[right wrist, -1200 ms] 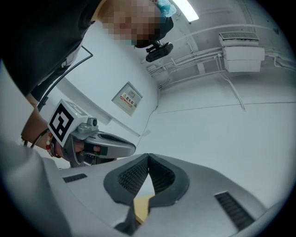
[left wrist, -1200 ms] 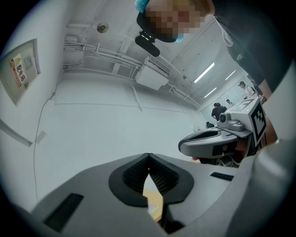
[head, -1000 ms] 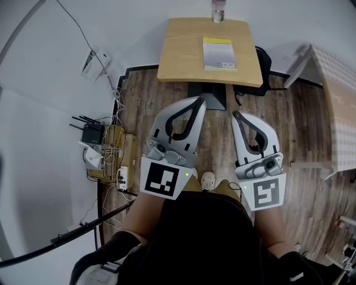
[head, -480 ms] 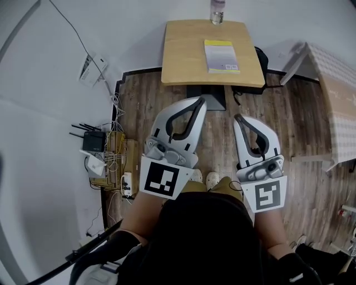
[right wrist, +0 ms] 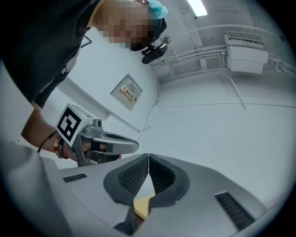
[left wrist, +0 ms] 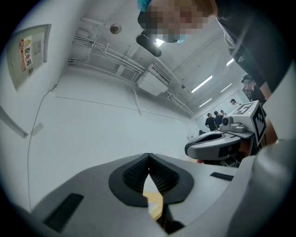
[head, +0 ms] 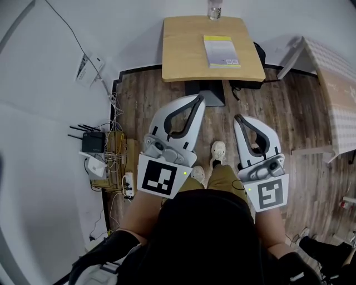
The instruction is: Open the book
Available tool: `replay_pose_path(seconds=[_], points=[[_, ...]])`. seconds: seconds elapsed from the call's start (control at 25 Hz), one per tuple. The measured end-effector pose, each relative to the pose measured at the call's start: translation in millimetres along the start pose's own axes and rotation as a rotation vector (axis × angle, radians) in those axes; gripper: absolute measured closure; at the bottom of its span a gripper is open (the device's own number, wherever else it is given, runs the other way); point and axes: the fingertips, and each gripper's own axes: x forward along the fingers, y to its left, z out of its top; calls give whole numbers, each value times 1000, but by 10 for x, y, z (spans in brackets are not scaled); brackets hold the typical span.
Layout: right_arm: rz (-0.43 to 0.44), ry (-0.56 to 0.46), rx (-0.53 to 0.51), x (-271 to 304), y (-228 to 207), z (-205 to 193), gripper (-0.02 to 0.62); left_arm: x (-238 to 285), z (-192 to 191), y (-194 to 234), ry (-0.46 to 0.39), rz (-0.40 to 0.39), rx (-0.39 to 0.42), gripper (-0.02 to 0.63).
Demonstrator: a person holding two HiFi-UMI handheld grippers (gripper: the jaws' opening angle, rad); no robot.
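Book (head: pixel 220 51) (closed, yellow-banded) flat on rounded wooden table (head: pixel 183 50), left claw (left wrist: pixel 148 157) and right claw (right wrist: pixel 148 157) pinched together

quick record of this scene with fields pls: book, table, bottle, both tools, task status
book: closed, lying flat on the right half of the table
table: small wooden top, ahead of both tools
bottle: standing at the table's far edge
left tool: shut, nothing between its jaws, well short of the book
right tool: shut, empty, well short of the book
task status: book not yet touched or opened
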Motion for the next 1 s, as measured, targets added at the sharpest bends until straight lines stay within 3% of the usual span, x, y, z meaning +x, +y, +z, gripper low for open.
replay_pose_path(seconds=[1.0], points=[[0, -4, 24, 298, -207, -247, 565, 271, -171, 180, 4, -3, 12, 601]])
